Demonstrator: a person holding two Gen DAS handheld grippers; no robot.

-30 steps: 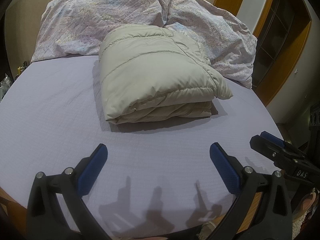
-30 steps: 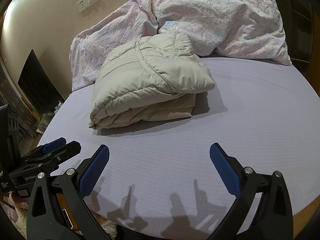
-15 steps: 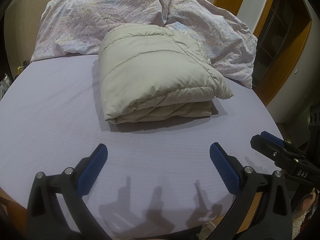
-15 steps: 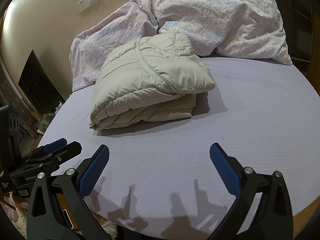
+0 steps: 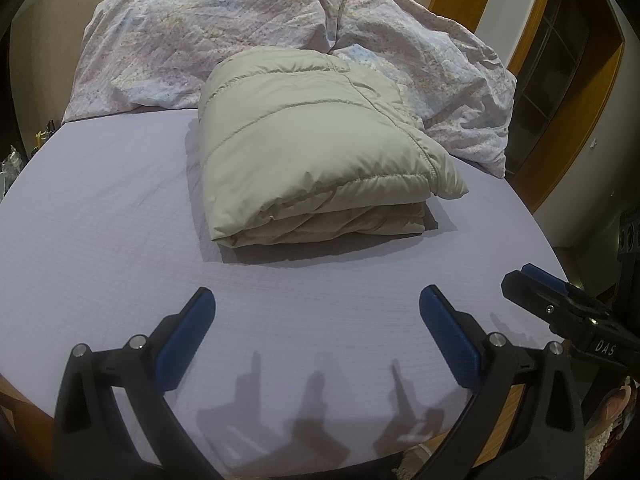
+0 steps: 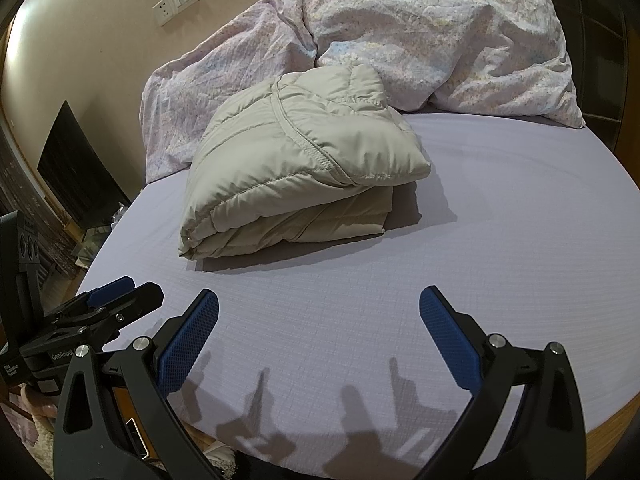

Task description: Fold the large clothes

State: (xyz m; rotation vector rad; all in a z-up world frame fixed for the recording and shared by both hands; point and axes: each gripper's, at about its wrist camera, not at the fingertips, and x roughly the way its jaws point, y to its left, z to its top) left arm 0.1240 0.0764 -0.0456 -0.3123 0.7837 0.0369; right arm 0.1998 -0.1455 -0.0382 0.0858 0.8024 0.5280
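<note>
Hovering low over the near edge of the lilac fitted bed sheet [image 5: 100,240], both grippers barely shifted from a second ago: left gripper [image 5: 316,336] spread wide, empty; right gripper [image 6: 318,334] likewise wide, empty. Beyond them, mid-bed, the beige quilted puffer jacket [image 5: 316,152] sits folded into a compact stack, unchanged, so folding looks finished. Behind the jacket, a crumpled pale floral duvet [image 5: 200,60] against the wall; white wall sockets [image 6: 176,2] left of it, wooden door frame [image 5: 460,0] to its right.
</note>
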